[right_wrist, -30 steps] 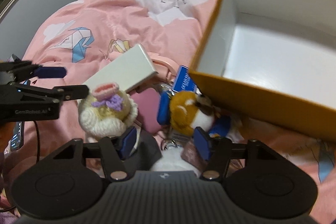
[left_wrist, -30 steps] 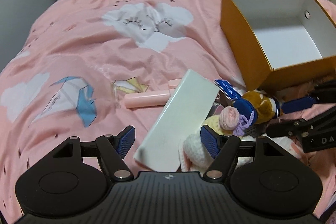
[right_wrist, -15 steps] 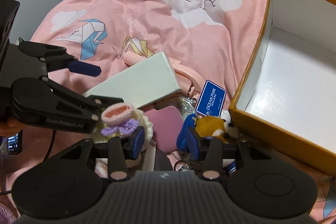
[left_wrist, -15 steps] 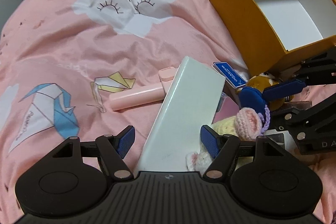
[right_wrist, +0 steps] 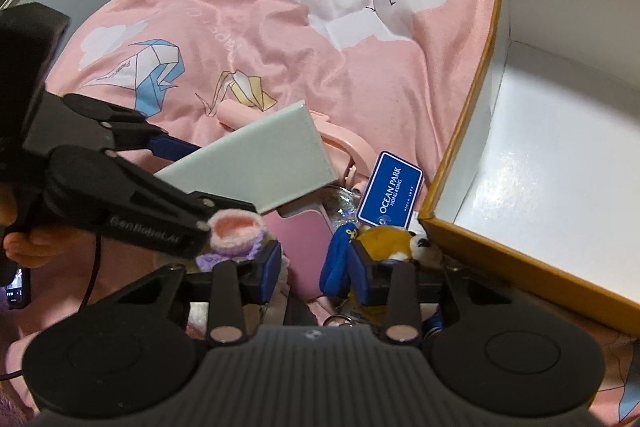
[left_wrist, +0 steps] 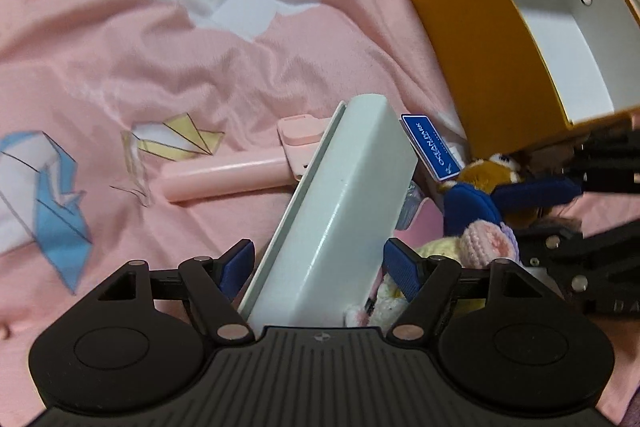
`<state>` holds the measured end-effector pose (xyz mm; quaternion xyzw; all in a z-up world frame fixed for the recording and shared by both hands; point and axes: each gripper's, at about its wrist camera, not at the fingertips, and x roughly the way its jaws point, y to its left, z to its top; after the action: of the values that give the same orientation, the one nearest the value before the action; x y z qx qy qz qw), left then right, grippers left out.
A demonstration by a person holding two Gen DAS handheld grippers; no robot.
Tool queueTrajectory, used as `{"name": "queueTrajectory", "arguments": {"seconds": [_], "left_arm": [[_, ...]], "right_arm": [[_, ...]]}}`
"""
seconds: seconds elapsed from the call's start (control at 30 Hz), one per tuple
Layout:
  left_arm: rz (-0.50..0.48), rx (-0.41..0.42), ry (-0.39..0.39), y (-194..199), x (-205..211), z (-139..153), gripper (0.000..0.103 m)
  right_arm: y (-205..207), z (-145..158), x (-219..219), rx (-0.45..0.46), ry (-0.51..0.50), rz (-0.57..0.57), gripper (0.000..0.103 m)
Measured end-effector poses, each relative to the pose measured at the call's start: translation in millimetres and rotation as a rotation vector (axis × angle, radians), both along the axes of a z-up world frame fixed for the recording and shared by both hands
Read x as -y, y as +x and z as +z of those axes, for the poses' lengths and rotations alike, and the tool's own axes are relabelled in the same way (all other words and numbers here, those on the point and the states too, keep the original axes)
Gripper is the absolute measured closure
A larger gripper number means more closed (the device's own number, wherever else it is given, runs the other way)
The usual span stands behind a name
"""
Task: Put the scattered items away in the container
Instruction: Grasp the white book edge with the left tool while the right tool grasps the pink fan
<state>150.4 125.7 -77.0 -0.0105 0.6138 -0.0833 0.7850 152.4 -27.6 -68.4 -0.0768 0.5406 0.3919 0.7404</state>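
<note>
A long pale green box (left_wrist: pixel 340 211) lies tilted on the pink bedspread, and my left gripper (left_wrist: pixel 320 267) straddles its near end. Its jaws are opening and both pads stand a little off the box's sides. My right gripper (right_wrist: pixel 316 269) is closing; between its pads are the blue part (right_wrist: pixel 336 263) of a brown plush toy (right_wrist: pixel 386 241) and a pink case (right_wrist: pixel 300 243). Only the right pad touches the blue part. The orange container (right_wrist: pixel 460 163), white inside, stands open to the right.
A pink stick-shaped item (left_wrist: pixel 224 179) lies left of the green box. A blue Ocean Park tag (right_wrist: pixel 390 193) leans near the container's corner. A cream crochet doll with a pink hat (right_wrist: pixel 236 227) sits under the left gripper's finger. Bare bedspread (left_wrist: pixel 200 67) stretches beyond.
My left gripper has come down and forward, so the green box now sits between its jaws. The right gripper's jaws have narrowed around the plush toy's blue part.
</note>
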Motion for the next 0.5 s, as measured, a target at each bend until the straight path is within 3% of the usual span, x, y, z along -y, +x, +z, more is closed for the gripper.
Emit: {"name": "queueTrajectory", "arguments": {"seconds": [0.1,0.37,0.5], "left_arm": [[0.022,-0.007,-0.023,2.0,-1.7,-1.1,0.028],[0.028,0.062,0.025,-14.1,9.8,17.7,0.064],[0.069,0.090,0.021,-20.7,7.9,28.1,0.065]], "right_arm": [[1.0,0.0,2.5,-0.007,0.009,-0.007,0.066],[-5.1,8.0,-0.6,0.037,0.017,0.043,0.064],[-9.6,15.0,-3.4,0.078,0.022,0.103,0.066]]}}
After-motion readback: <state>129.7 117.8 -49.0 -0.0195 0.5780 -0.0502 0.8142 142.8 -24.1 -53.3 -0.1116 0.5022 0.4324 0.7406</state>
